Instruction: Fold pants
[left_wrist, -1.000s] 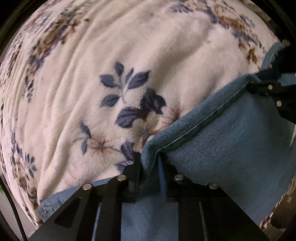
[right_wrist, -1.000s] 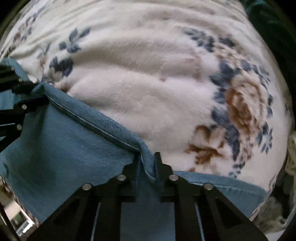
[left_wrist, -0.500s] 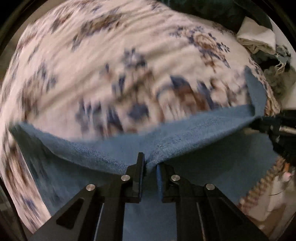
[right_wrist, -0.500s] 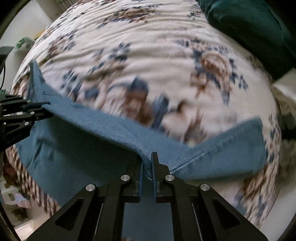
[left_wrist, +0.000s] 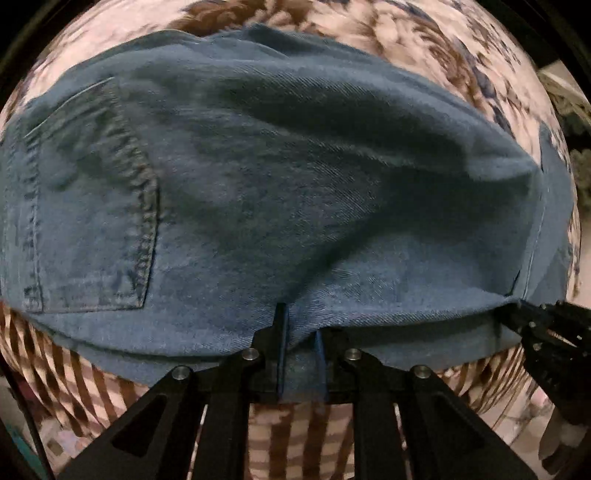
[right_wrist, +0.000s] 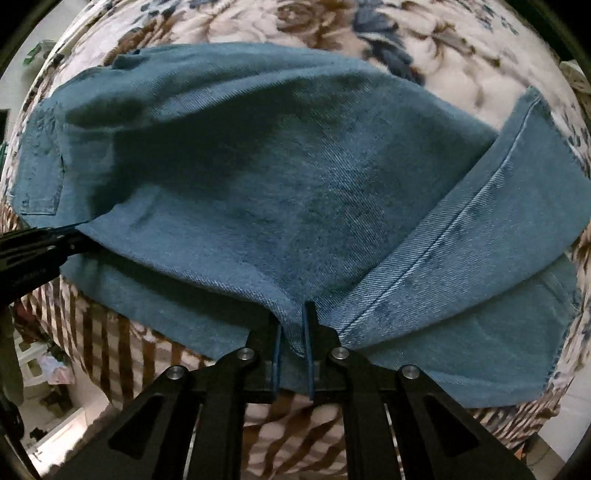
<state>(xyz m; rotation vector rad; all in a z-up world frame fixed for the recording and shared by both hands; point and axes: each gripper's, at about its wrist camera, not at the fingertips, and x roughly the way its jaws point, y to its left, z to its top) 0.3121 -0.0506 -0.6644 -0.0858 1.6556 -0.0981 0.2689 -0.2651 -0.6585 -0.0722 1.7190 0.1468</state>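
Observation:
Blue denim pants (left_wrist: 295, 177) lie folded over on a floral blanket; a back pocket (left_wrist: 92, 221) shows at the left. My left gripper (left_wrist: 301, 332) is shut on the near edge of the pants. My right gripper (right_wrist: 292, 325) is shut on the same folded edge, further right; a seamed leg flap (right_wrist: 480, 229) spreads to its right. The right gripper also shows at the right edge of the left wrist view (left_wrist: 546, 332), and the left gripper at the left edge of the right wrist view (right_wrist: 37, 247).
The floral blanket (right_wrist: 369, 29) covers the bed beyond the pants. Its brown striped border (right_wrist: 103, 332) hangs over the near edge. Floor and clutter (right_wrist: 48, 369) show below left. Grey fabric (left_wrist: 569, 122) lies at the far right.
Both grippers have carried the gripped edge of the pants back toward the near side, folding the denim over itself. The pants now cover most of both views, with the pocket showing.

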